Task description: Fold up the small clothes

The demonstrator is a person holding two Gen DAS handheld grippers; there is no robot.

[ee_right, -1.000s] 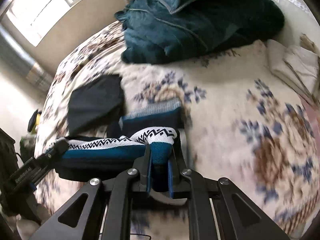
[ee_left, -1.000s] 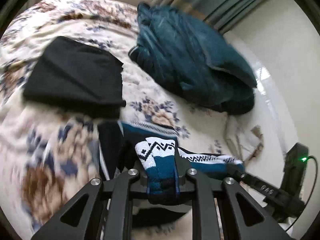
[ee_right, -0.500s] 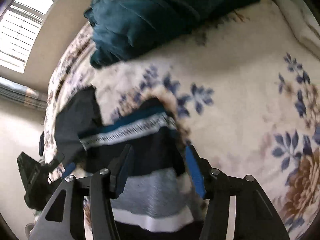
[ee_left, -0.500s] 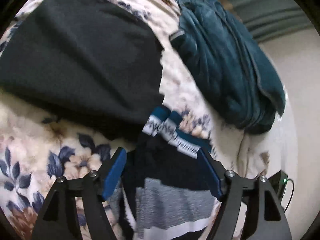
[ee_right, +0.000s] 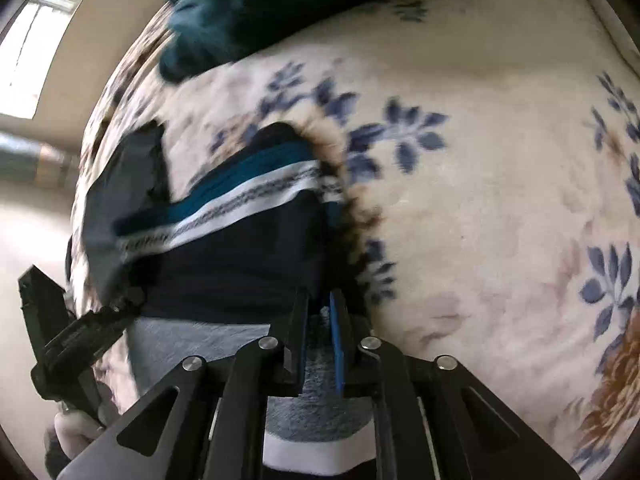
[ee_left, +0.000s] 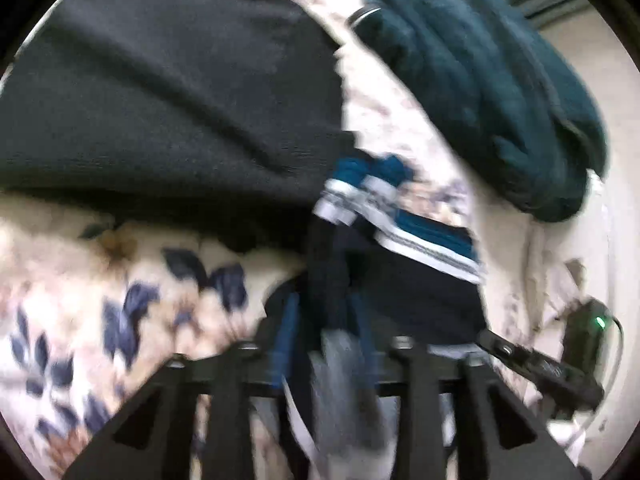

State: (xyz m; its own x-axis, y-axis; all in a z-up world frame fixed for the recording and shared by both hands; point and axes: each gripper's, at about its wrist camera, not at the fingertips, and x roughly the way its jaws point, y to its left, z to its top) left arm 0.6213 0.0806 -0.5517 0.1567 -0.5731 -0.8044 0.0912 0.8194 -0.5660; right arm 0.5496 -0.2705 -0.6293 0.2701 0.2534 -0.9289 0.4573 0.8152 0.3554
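Observation:
A small sweater [ee_left: 404,276] with navy, teal, white-patterned and grey bands lies folded on the floral bed cover [ee_left: 120,288]. It also shows in the right wrist view [ee_right: 240,248]. My left gripper [ee_left: 324,320] is shut on the sweater's left edge, fabric bunched between the blue pads. My right gripper [ee_right: 319,312] is shut on the sweater's right edge. Each gripper shows in the other's view: the right one [ee_left: 532,364], the left one [ee_right: 80,336].
A folded black garment [ee_left: 168,92] lies just beyond the sweater on the left, also in the right wrist view [ee_right: 124,184]. A heaped teal blanket [ee_left: 480,88] sits at the back right. The bed's right edge [ee_left: 600,240] and pale floor lie beyond.
Half a second ago both grippers stood open over the laid-down sweater. Both have now closed on its near edges, left and right.

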